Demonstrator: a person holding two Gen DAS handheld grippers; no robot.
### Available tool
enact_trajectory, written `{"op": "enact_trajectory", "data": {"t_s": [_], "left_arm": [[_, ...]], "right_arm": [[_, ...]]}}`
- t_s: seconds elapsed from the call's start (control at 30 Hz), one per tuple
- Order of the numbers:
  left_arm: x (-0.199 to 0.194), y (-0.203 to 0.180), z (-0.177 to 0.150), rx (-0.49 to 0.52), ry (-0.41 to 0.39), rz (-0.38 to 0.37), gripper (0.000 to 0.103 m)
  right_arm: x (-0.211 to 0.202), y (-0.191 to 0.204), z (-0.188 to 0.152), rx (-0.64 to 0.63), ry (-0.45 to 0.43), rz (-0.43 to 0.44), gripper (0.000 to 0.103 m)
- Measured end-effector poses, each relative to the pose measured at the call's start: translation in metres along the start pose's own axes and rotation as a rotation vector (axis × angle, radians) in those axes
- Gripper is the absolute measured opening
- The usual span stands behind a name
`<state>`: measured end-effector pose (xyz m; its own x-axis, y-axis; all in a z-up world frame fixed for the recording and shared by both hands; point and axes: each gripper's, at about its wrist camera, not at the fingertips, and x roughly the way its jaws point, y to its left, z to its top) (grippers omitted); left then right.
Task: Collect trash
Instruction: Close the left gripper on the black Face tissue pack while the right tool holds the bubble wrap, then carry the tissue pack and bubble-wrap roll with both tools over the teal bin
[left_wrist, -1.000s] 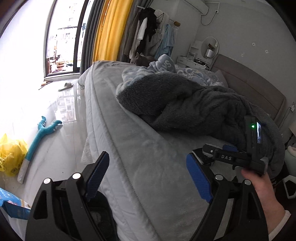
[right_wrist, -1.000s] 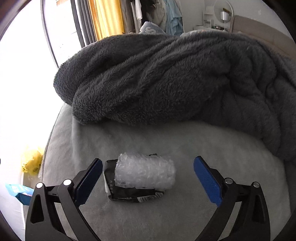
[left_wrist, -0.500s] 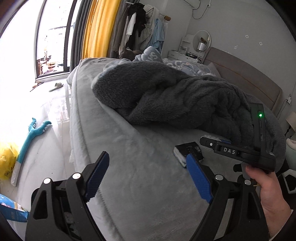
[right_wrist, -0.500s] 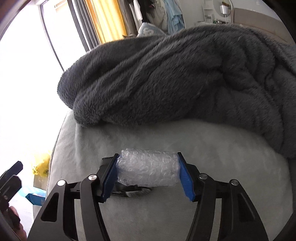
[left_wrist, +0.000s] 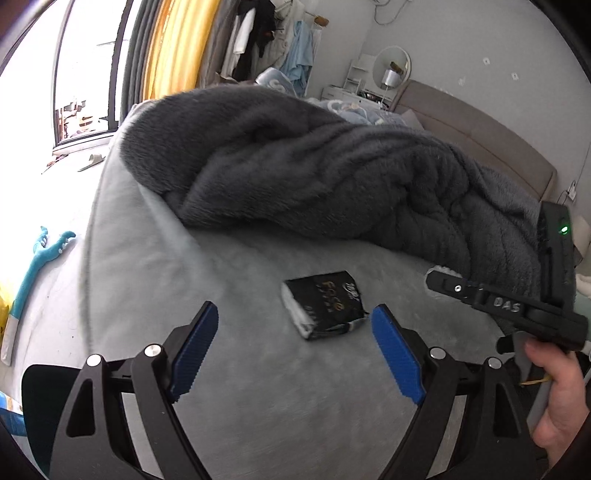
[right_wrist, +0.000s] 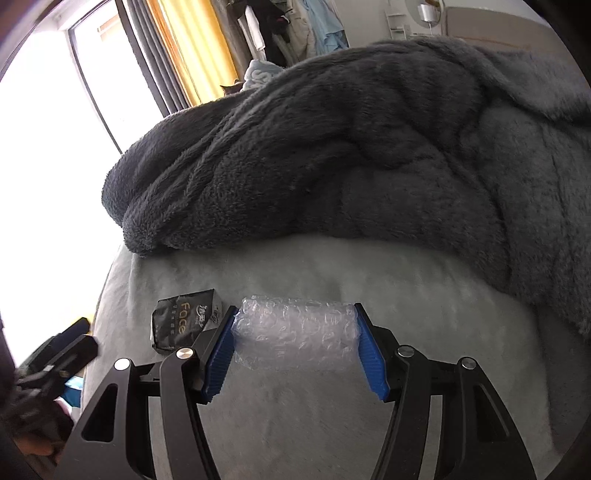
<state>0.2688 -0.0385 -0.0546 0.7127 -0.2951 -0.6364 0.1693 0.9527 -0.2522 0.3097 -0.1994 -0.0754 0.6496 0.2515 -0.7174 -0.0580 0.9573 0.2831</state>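
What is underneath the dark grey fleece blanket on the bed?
The grey fleece blanket lies heaped on the pale grey bed cover, which shows bare in front of it. Pale blue bedding shows at its far edge. Anything beneath the heap is hidden.

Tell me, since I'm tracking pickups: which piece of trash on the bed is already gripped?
The clear bubble-wrap roll, clamped between the right gripper pads. The black "Face" tissue packet lies loose before the open left gripper.
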Motion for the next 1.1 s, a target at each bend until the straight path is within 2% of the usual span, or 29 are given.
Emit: {"op": "enact_trajectory", "data": {"t_s": [0.3, 0.6, 0.9, 1.0, 1.1], "left_arm": [[0.037, -0.025, -0.004, 0.005, 0.053, -0.002, 0.087], [0.074, -0.035, -0.005, 0.001, 0.099, 0.07, 0.087], [0.097, -0.044, -0.003, 0.007, 0.116, 0.084, 0.09], [0.103, -0.043, -0.002, -0.002, 0.129, 0.097, 0.079], [0.104, -0.044, -0.003, 0.003, 0.13, 0.107, 0.076]], "right_arm": [[-0.017, -0.017, -0.005, 0.015, 0.006, 0.039, 0.062], [-0.024, -0.027, -0.012, 0.019, 0.009, 0.06, 0.062], [-0.03, -0.039, -0.02, 0.022, 0.021, 0.064, 0.062], [-0.032, -0.038, -0.022, 0.017, 0.025, 0.062, 0.062], [-0.034, -0.035, -0.025, 0.013, 0.025, 0.058, 0.062]]}}
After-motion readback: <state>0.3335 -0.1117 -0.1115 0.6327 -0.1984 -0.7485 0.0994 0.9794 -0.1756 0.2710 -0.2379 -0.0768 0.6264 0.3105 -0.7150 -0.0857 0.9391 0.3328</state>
